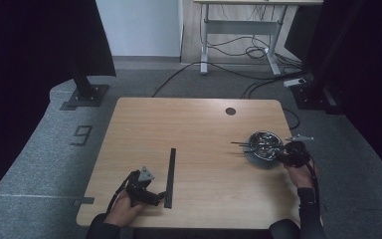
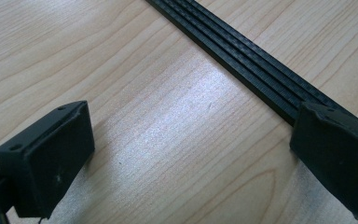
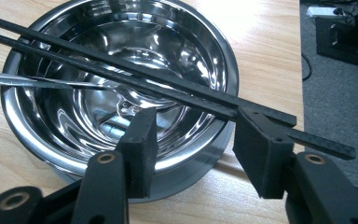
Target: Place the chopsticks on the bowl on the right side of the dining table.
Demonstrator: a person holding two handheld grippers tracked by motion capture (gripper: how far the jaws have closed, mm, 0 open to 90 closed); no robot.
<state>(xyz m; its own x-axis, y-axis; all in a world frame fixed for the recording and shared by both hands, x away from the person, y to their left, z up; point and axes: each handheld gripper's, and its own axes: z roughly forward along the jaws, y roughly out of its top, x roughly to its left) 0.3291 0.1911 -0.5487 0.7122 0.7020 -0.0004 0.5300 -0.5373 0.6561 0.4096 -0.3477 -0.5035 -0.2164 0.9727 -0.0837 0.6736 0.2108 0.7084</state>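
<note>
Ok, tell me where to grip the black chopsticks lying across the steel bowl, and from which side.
Grip the black chopsticks on the ends that overhang the steel bowl's rim on the right gripper's side. There they lie side by side, clear of the bowl and the table, so the jaws could probably close across both from the sides. The metal spoon lies at the far end.

"9" on floor mat [image 1: 83, 135]

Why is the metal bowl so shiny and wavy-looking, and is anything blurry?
In the right gripper view the steel bowl mirrors warped bright reflections, and the chopsticks stay sharp. In the left gripper view glare whitens the table. The high view is dim and soft.
</note>
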